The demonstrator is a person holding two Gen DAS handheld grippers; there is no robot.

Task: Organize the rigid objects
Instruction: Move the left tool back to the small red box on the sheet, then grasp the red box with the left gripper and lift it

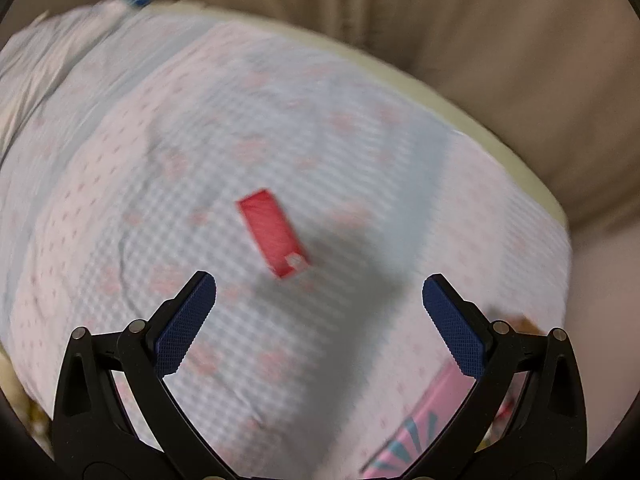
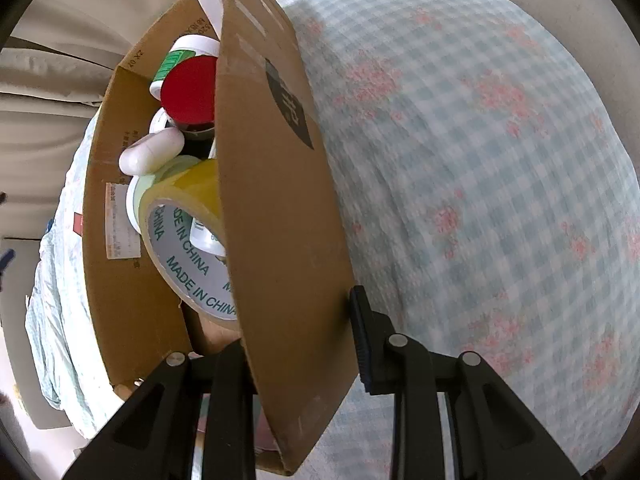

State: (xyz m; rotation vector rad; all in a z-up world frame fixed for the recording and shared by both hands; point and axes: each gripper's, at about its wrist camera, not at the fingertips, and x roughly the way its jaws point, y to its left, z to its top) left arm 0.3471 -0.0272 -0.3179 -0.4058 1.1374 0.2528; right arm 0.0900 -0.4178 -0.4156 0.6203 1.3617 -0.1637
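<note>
A small red flat box [image 1: 274,233] lies on the chequered pink-and-blue bedcover [image 1: 200,128], a little beyond my left gripper [image 1: 319,294], which hangs open above the cover with nothing between its blue pads. My right gripper [image 2: 298,330] is shut on the near flap [image 2: 280,220] of a cardboard box [image 2: 116,280]. Inside the box lie a roll of yellowish tape [image 2: 188,236], a red-lidded jar [image 2: 190,94], a white capsule-shaped case [image 2: 152,151] and a white tub [image 2: 182,58].
The bedcover [image 2: 480,160] spreads wide to the right of the box. A pink patterned item [image 1: 424,420] lies at the lower right of the left wrist view. Beige upholstery [image 1: 480,40] rises beyond the bed's edge.
</note>
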